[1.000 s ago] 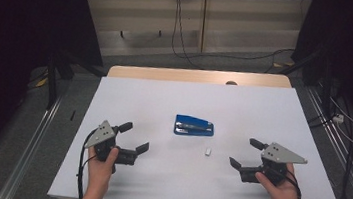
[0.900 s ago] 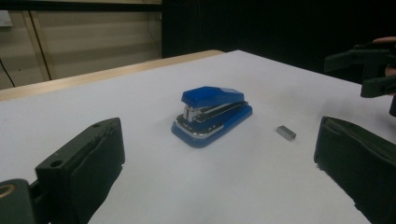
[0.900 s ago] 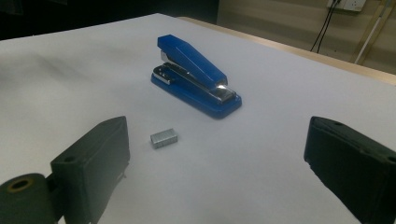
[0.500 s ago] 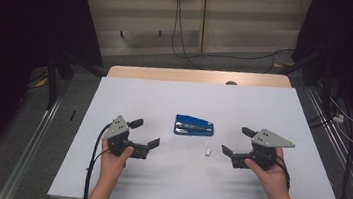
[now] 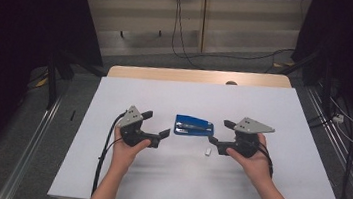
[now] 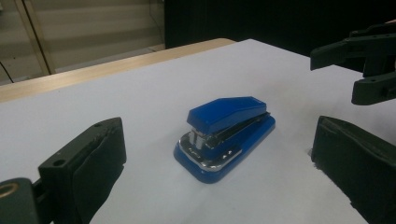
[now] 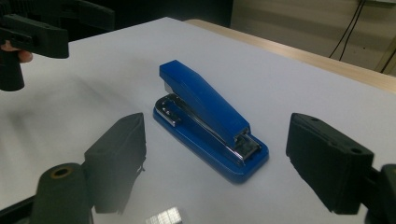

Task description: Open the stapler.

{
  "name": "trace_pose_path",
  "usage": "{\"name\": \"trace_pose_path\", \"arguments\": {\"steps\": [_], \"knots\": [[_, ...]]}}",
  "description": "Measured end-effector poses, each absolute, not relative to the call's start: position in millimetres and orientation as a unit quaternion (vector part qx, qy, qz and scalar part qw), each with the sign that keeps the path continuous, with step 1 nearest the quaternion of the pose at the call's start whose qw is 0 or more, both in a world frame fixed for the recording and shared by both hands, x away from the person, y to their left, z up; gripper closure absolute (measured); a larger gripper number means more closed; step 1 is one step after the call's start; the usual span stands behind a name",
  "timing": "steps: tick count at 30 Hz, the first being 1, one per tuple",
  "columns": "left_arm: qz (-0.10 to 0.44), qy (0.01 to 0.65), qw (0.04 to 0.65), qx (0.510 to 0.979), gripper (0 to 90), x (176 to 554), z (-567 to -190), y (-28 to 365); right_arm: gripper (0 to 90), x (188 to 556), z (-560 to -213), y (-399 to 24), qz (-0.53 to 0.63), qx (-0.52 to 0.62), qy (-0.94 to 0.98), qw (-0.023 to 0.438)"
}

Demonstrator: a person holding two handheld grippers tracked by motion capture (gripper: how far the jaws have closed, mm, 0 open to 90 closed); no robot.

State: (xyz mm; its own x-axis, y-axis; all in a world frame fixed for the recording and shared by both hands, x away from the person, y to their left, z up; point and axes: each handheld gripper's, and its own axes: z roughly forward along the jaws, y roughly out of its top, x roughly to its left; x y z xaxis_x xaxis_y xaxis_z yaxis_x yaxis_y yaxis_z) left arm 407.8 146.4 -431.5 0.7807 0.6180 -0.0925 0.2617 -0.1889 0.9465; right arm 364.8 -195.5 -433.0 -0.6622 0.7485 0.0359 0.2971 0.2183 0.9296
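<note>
A blue plastic stapler with a chrome metal magazine lies flat near the middle of the white-covered counter, with the left gripper just beside it at its 9 o'clock end and the right gripper just beside it at its 3 o'clock end. Both sets of fingers stand apart with nothing between the pads; the right ones have just been closing a little, with only bare counter between them. In the left gripper view the stapler sits squarely ahead between the two black fingers. In the right gripper view it lies just ahead of the fingers. The likely trouble is a push rather than a grip: the stapler is low and smooth, so one gripper arriving first could slide or spin it across the slick sheet. Squeezing the sprung top could also fire a staple. A small silvery strip of staples lies loose on the counter at the stapler's 5 o'clock, close under the right gripper, and could be knocked away. No container is on the counter.
</note>
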Motion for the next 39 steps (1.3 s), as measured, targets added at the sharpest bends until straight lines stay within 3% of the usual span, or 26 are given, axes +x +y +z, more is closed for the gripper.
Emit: {"name": "trace_pose_path", "arguments": {"steps": [10, 21, 22, 25, 26, 33, 39], "knots": [[0.154, 0.310, 0.557, 0.755, 3.7, 423.6, -431.4, 141.8, 22.3, 380.7, -428.4, -177.2, 0.516, 0.345, 0.755, 0.212], [0.153, 0.309, 0.555, 0.757, 5.2, 434.1, -423.9, 140.8, 37.0, 389.1, -420.7, -171.1, 0.516, 0.345, 0.756, 0.206], [0.153, 0.309, 0.556, 0.757, 5.5, 436.4, -422.6, 138.7, 43.3, 390.7, -419.9, -170.0, 0.516, 0.343, 0.758, 0.205], [0.150, 0.308, 0.558, 0.756, 6.8, 439.2, -421.6, 136.6, 48.0, 392.6, -420.0, -169.5, 0.513, 0.342, 0.761, 0.203], [0.150, 0.308, 0.553, 0.759, 6.8, 442.3, -420.1, 134.0, 58.4, 394.4, -420.6, -168.9, 0.507, 0.343, 0.765, 0.198], [0.141, 0.313, 0.552, 0.760, 7.9, 453.7, -417.2, 125.8, 82.6, 402.9, -423.7, -166.1, 0.490, 0.344, 0.780, 0.180], [0.135, 0.323, 0.554, 0.755, 8.1, 461.5, -418.1, 122.7, 90.0, 408.2, -425.1, -159.1, 0.473, 0.331, 0.797, 0.176]]}}
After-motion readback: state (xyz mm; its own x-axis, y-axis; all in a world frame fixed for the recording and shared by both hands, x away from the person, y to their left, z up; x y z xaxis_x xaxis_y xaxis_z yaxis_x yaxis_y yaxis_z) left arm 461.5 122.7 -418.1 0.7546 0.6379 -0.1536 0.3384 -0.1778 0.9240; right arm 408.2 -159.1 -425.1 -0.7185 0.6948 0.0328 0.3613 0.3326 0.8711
